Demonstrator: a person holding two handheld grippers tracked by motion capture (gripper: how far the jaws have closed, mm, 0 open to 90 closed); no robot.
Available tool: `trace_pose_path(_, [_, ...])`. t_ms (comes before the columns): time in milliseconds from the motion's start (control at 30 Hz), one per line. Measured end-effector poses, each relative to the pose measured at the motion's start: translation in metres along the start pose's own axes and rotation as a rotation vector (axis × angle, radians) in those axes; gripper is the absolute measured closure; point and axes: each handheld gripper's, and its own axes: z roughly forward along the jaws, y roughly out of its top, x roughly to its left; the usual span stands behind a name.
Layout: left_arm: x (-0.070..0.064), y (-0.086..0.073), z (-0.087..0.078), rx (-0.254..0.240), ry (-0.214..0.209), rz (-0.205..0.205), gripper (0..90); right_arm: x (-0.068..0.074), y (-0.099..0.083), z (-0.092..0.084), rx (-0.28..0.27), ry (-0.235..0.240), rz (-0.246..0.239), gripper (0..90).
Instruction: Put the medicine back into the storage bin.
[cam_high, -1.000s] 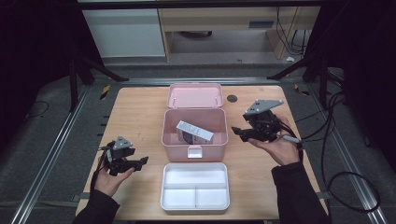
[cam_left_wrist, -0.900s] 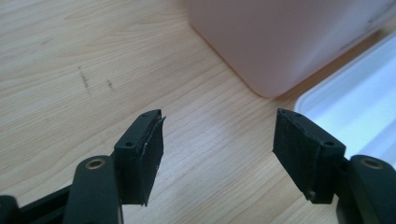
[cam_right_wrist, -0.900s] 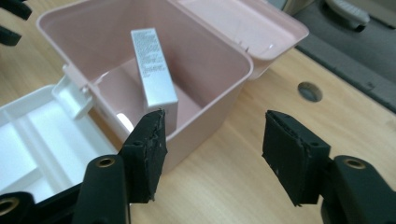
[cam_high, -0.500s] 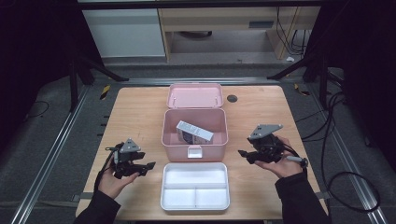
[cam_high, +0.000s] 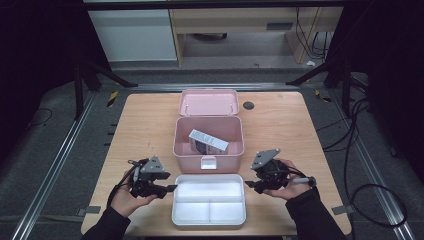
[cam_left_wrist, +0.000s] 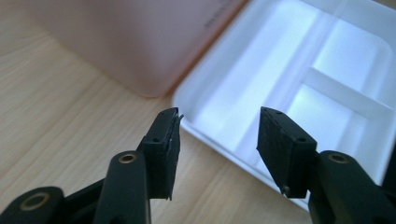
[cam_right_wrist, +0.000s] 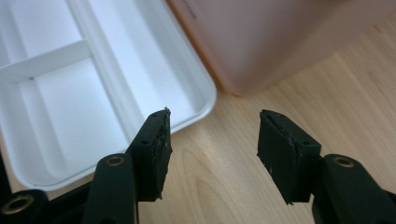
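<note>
While both grippers close in on the white tray (cam_high: 209, 199), left gripper (cam_high: 170, 188) and right gripper (cam_high: 248, 185), spread and empty with jaws narrowing, should pinch its 2 short rims evenly.

No text can be read: print on the small box (cam_high: 208, 141) inside the pink case (cam_high: 208, 148) is too small to be made out.

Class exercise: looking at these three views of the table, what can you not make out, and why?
- Print on the small white carton inside the open pink plastic box: too small, high view.
- White divided plastic tray: cut off by edges, both gripper views.
- Pink box contents: hidden behind its wall, gripper views.
</note>
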Motion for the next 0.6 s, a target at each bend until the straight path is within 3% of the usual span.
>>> trace_pose_path(67, [-0.007,0.003,0.004,0.029,-0.015,0.046,50.5,0.006,0.002,0.002,-0.003,0.014,-0.018,46.8])
trace_pose_path(267, [-0.019,0.008,0.015,0.095,-0.065,0.129,56.2,0.021,0.008,0.015,0.032,0.080,-0.072,52.2])
trace_pose_path(433, [-0.023,0.010,0.025,0.149,-0.115,0.167,63.1,0.030,0.010,0.029,0.106,0.134,-0.114,58.2])
trace_pose_path(600, [-0.025,0.013,0.034,0.203,-0.128,0.201,65.5,0.035,0.013,0.041,0.169,0.169,-0.145,63.3])
